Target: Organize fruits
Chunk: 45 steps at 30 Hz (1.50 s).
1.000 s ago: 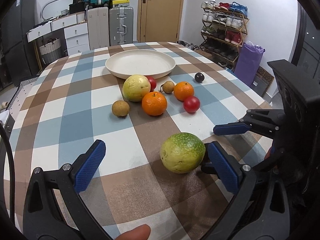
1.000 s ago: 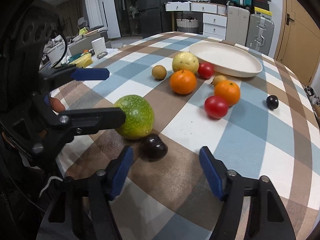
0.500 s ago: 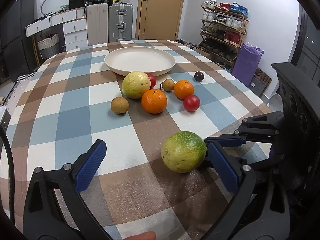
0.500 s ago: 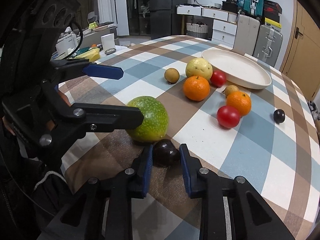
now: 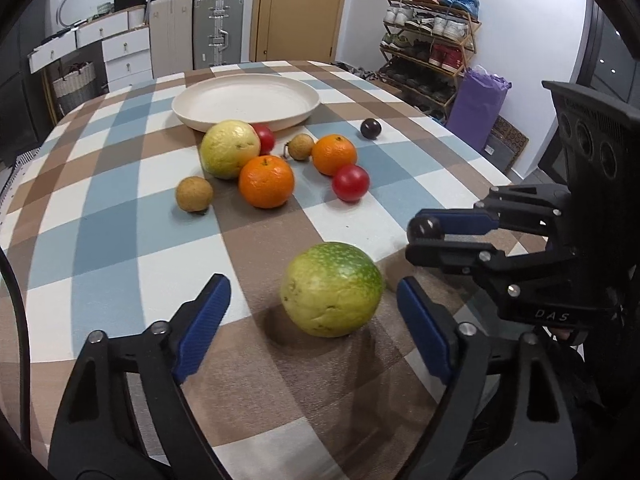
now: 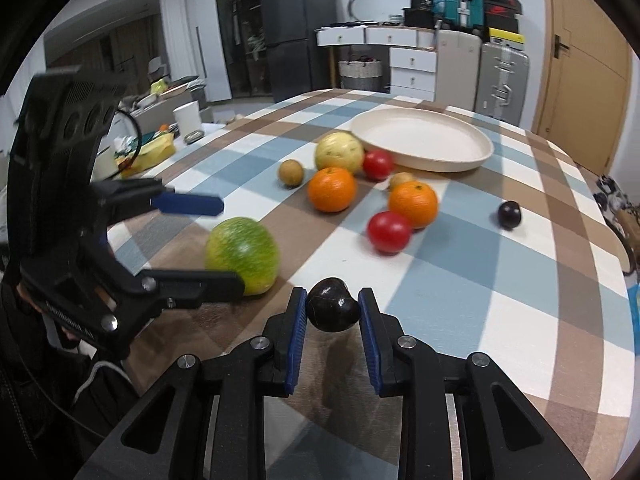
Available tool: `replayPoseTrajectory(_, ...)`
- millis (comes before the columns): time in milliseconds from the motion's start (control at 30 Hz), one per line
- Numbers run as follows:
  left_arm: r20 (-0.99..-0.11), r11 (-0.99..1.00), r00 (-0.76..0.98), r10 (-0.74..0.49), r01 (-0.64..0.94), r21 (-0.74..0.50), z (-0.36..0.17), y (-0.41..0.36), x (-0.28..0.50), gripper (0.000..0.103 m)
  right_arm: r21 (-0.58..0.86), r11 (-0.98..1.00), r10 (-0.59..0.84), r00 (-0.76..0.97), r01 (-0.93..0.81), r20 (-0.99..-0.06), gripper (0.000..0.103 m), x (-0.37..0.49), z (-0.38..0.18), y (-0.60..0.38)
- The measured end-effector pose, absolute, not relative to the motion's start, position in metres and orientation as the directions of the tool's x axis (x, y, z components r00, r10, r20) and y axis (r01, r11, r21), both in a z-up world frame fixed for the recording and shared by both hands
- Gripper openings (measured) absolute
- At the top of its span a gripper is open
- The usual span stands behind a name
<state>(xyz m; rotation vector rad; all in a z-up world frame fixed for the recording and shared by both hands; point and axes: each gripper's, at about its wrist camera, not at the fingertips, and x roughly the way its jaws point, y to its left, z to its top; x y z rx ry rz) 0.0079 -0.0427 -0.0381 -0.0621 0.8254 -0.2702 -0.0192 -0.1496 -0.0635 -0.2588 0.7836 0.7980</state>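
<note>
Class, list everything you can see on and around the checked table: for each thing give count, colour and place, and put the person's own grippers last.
plate: one, cream, far side of table, holding nothing.
oranges: two, orange, in the middle cluster.
red fruits: two, red, same cluster.
yellow fruit: one, pale yellow, just before the plate.
brown fruits: two, tan, cluster edges.
dark fruits: two, near-black; one alone right of the cluster, one held.
green fruit: one, green-yellow, near edge.
suitcases: several, against the wall.
shoe rack: one, wooden, right wall.
left gripper: closing around the green fruit, pads not touching.
right gripper: shut on a dark fruit.
</note>
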Motion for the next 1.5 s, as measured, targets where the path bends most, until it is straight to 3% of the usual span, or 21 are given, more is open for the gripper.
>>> replayPoseTrajectory(33, -0.719, 0.962, 0.640, -0.270, 0.218, -0.166, -0.039, -0.045, 0.009, 0.076, 0.076, 0.688, 0.544, 0.443, -0.722, -0.713, 0.027, -0.018, -0.063, -0.151)
replayPoseTrajectory(167, -0.723, 0.950, 0.618, -0.309, 0.232, -0.208, -0.045, -0.052, 0.014, 0.050, 0.080, 0.696, 0.544, 0.451, -0.714, -0.708, 0.027, -0.015, -0.064, -0.156)
replayPoseTrajectory(467, -0.699, 0.949, 0.642, -0.314, 0.198, -0.245, -0.038, -0.042, 0.020, 0.051, 0.105, 0.702, 0.558, 0.453, -0.704, -0.695, 0.027, -0.011, -0.065, -0.163)
replayPoseTrajectory(1233, -0.595, 0.987, 0.795, -0.123, 0.034, -0.159, 0.023, 0.017, 0.093, 0.051, 0.159, 0.761, 0.577, 0.543, -0.629, -0.610, 0.027, 0.070, -0.015, -0.173)
replayPoseTrajectory(1500, -0.555, 0.984, 0.821, -0.138, 0.048, -0.173, 0.034, 0.024, 0.125, 0.038, 0.161, 0.769, 0.574, 0.558, -0.618, -0.599, 0.027, 0.108, -0.001, -0.169)
